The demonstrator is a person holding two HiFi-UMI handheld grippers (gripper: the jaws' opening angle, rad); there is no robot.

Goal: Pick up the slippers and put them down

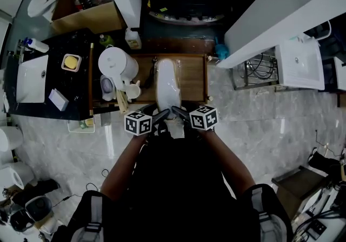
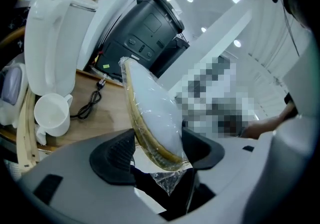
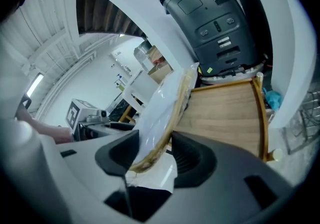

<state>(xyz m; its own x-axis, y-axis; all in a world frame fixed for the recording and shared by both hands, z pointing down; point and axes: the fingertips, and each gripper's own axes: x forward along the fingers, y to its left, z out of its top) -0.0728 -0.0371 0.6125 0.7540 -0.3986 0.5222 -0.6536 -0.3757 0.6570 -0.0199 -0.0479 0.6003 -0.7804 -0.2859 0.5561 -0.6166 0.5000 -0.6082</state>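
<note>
You held the plastic-wrapped slippers (image 1: pixel 167 85) by their near end, your left gripper (image 2: pixel 158 152) and right gripper (image 3: pixel 155 157) each with jaws clamped on it from opposite sides, above the wooden tray (image 1: pixel 195 81)

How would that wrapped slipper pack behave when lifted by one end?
Probably light and fairly stiff: the slippers jut from the left gripper and right gripper without drooping. The glossy wrap looks slippery, so it might slide out.

Left grey two-jaw gripper (image 1: pixel 160 114): jaws clamped on white plastic-wrapped slippers (image 1: pixel 167 81), pointing forward and down. Right grey two-jaw gripper (image 1: pixel 179 111): same grip, alongside. Forearms (image 1: pixel 123 162) extended, converging.
</note>
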